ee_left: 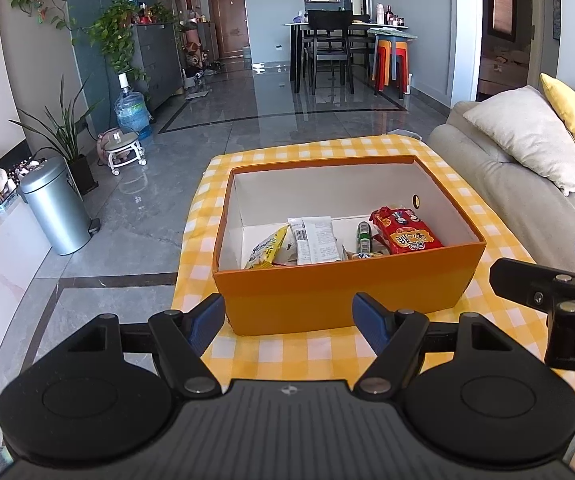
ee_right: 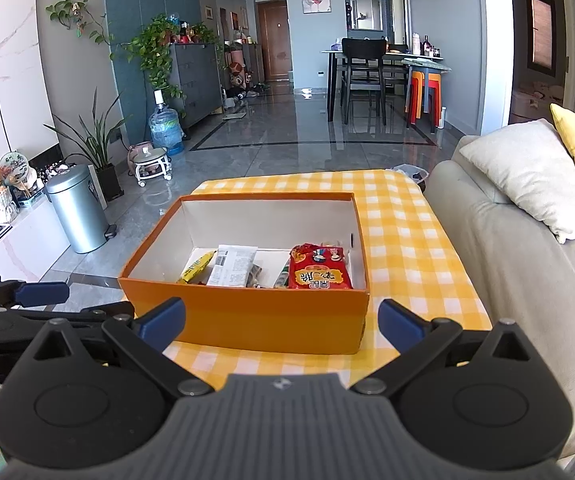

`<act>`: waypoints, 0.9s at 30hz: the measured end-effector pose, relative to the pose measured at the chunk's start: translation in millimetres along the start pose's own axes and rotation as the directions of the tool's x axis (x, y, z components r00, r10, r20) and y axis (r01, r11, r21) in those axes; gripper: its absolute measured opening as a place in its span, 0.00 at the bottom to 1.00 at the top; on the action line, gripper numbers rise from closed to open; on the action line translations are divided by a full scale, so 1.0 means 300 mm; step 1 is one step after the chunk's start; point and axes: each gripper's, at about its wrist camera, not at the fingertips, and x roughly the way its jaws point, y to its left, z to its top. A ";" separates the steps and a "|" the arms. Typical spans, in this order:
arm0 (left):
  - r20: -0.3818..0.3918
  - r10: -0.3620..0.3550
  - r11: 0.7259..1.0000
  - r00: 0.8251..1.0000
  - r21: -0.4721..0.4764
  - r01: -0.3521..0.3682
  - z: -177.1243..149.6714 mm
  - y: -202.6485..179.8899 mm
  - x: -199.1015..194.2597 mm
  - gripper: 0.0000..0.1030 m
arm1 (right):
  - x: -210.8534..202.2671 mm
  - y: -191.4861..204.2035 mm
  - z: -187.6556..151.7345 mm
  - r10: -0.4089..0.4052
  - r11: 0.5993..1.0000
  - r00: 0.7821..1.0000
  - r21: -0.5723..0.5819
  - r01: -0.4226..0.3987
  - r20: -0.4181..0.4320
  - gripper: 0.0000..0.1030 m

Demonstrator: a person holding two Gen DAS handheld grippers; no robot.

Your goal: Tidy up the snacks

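Left wrist view: my left claw [ee_left: 289, 320] sits low in the middle of the frame. Its two blue fingers are spread wide and hold nothing. Right above it is the orange box [ee_left: 339, 284] on the yellow checked cloth [ee_left: 287, 354]. The snacks are inside, along the near wall: a yellow packet [ee_left: 266, 249] at the left, a white packet [ee_left: 315, 240] in the middle, a thin green stick pack [ee_left: 364, 237], and a red bag [ee_left: 407, 231] at the right. At the right edge I see part of my right claw [ee_left: 547, 292].

Right wrist view: my right claw [ee_right: 282, 320] is low in the middle too, fingers spread wide and empty. The box [ee_right: 255, 320] is just above it, a bit to the left. The red bag [ee_right: 319, 270] lies flat, straight ahead of this claw. Its long side runs left to right. My left claw [ee_right: 43, 294] pokes in at the lower left.

No snacks are left on the cloth that I can see. I think the right claw is nearer the red bag, and the left is nearer the yellow packet [ee_right: 197, 266].
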 end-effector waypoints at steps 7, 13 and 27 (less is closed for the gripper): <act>0.001 0.002 1.000 1.000 -0.001 -0.002 -0.001 0.001 -0.003 0.83 | 0.001 0.002 -0.001 0.000 1.000 1.000 0.011 0.000 -0.004 0.96; 0.001 0.005 1.000 1.000 0.003 -0.005 -0.001 0.003 -0.004 0.83 | 0.001 0.002 -0.001 0.000 1.000 1.000 0.010 0.000 -0.004 0.96; 0.000 0.011 1.000 1.000 0.008 -0.011 -0.008 0.003 -0.017 0.83 | -0.001 0.001 -0.002 0.000 1.000 1.000 0.011 0.000 -0.005 0.96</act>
